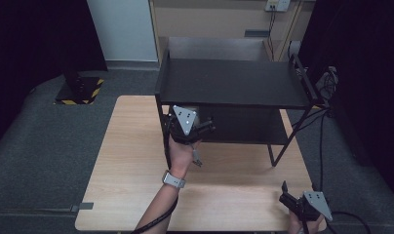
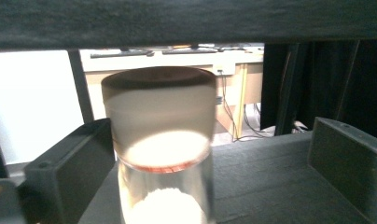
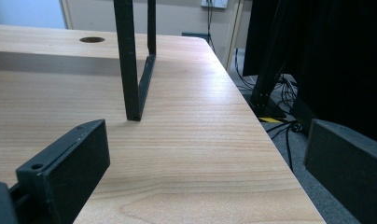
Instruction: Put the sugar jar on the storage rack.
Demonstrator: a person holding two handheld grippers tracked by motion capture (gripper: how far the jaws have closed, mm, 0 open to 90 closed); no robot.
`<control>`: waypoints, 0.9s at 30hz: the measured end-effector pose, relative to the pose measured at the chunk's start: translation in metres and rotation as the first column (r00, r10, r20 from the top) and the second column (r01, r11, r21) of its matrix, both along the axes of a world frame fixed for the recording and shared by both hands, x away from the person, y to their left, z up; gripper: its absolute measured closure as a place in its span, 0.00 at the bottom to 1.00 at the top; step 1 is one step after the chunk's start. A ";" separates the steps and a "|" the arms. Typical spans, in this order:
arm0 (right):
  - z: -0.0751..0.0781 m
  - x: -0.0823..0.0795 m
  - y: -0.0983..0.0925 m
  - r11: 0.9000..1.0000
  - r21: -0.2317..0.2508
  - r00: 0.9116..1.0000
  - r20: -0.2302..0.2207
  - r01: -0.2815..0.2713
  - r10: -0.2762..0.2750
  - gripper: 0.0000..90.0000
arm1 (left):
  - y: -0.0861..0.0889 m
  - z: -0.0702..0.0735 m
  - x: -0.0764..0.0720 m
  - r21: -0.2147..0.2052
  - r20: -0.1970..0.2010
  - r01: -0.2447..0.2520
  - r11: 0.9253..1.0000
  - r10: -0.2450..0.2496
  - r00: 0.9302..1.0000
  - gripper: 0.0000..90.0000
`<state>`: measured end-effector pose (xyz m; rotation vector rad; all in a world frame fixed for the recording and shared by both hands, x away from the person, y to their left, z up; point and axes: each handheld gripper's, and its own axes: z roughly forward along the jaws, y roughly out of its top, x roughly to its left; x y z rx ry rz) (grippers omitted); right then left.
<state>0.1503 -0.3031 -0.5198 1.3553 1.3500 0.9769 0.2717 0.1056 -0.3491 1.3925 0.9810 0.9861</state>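
clear jar [image 2: 161, 144] on black shelf [image 1: 234, 83] – left gripper [image 2: 200, 154] jaws wide, touching nothing.
right gripper [image 3: 205, 158] wide open, empty; could tip jar w/ uneven close.

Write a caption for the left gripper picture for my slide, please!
A clear jar with a pale lid stands between the left claw's wide-open jaws on the dark shelf.

Pretty dim room, dark grey carpet floor [image 1: 44, 141] all around a light wood table [image 1: 136, 195]. A black two-tier metal shelf [image 1: 234, 83] stands on its far half, just ahead of the left claw. Behind that, a beige wall [image 1: 209, 19] with a socket [image 1: 277, 5]; black curtains [image 1: 361, 73] hang beyond the right claw.
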 end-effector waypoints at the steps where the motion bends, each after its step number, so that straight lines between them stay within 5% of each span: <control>1: 0.000 0.000 0.000 1.000 0.000 1.000 -0.001 -0.001 0.001 0.01 | 0.000 -0.001 -0.004 0.005 0.002 0.002 1.000 -0.002 1.000 0.00; 11: 0.000 0.000 -0.001 1.000 -0.001 1.000 0.002 -0.005 0.005 0.01 | 0.021 -0.018 -0.039 0.039 0.014 0.110 0.993 -0.111 0.994 0.00; 14: -0.001 -0.001 -0.001 1.000 -0.003 1.000 0.003 -0.006 0.006 0.01 | 0.033 -0.028 -0.051 0.035 0.023 0.110 0.993 -0.111 0.994 0.00; 21: -0.001 -0.001 0.000 1.000 -0.010 1.000 0.008 -0.009 0.009 0.01 | 0.072 -0.056 -0.076 0.029 0.051 0.048 0.998 -0.049 0.997 0.00; 27: -0.001 -0.001 0.000 1.000 -0.010 1.000 0.005 -0.010 0.010 0.01 | 0.111 -0.080 -0.097 0.038 0.012 -0.037 0.999 0.037 0.999 0.00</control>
